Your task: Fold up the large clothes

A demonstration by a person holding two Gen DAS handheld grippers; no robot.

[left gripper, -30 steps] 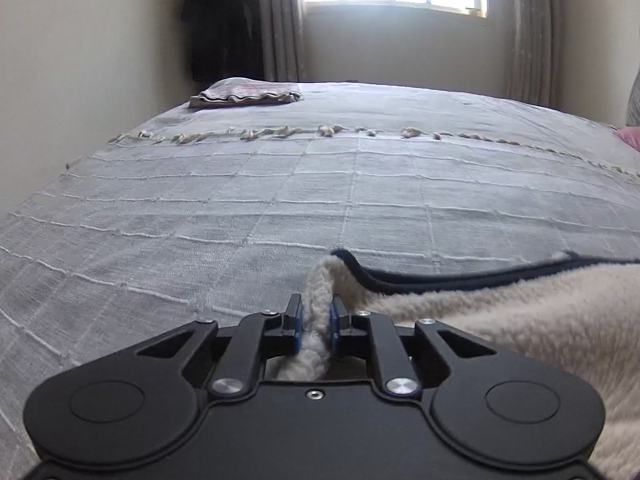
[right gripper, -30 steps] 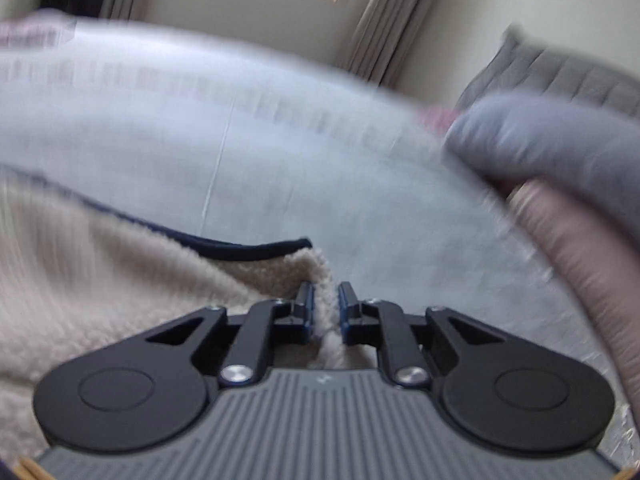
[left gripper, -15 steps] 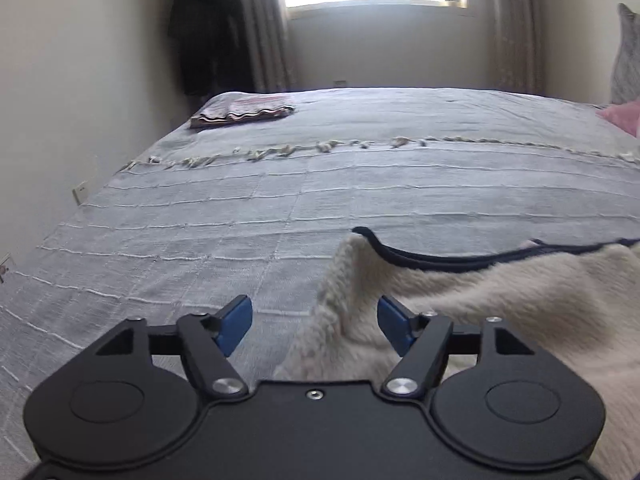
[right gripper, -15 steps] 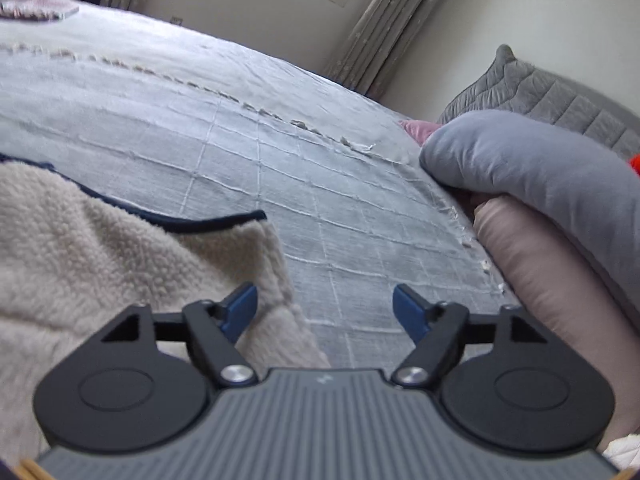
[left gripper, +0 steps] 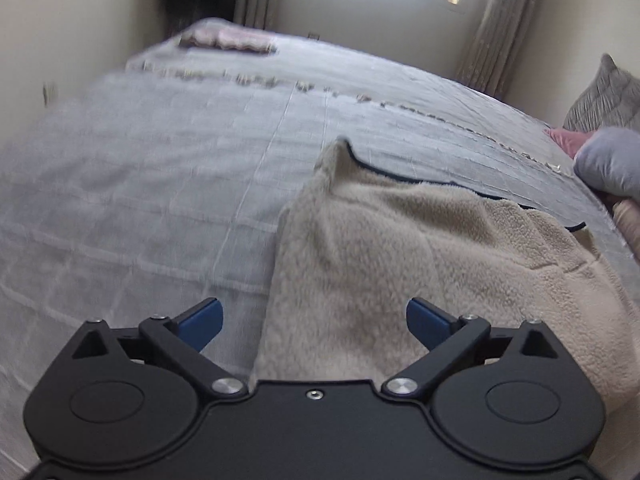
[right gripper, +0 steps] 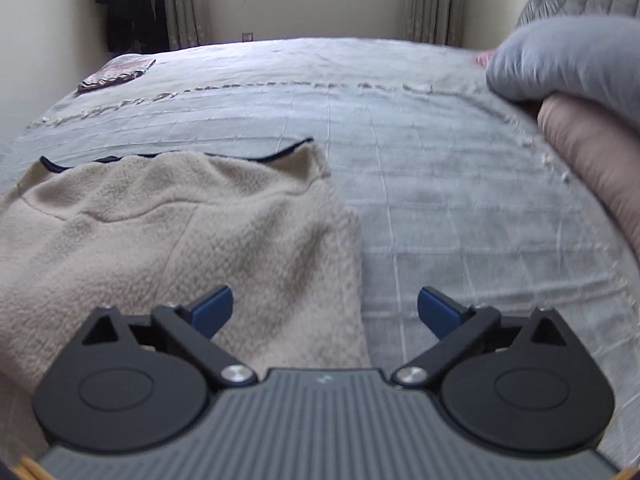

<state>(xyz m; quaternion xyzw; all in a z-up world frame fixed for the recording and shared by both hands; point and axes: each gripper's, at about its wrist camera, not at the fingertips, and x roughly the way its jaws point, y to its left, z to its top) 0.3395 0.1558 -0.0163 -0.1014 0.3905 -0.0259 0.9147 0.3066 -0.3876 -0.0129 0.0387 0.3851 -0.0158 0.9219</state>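
Note:
A cream fleece garment (left gripper: 420,256) with a dark navy trim lies spread on the grey checked bedspread (left gripper: 160,184). Its far left corner stands up slightly. My left gripper (left gripper: 314,318) hovers above the garment's left edge, its jaws still opening wide, and the blue pads (left gripper: 204,318) touch nothing. In the right wrist view the same garment (right gripper: 160,232) fills the left half. My right gripper (right gripper: 324,312) hangs over the garment's right edge, jaws likewise opening, with only fleece and bedspread (right gripper: 440,200) seen below the gap.
A folded pinkish cloth (right gripper: 116,74) lies at the bed's far left corner. A grey pillow (right gripper: 568,56) over a beige one (right gripper: 600,160) sits at the right. Curtains, a window and dark hanging clothes (right gripper: 128,4) stand behind the bed.
Both grippers have let go of the fleece corners they pinched, opened wide, and pulled back and up from the garment, which now lies flat on the bed.

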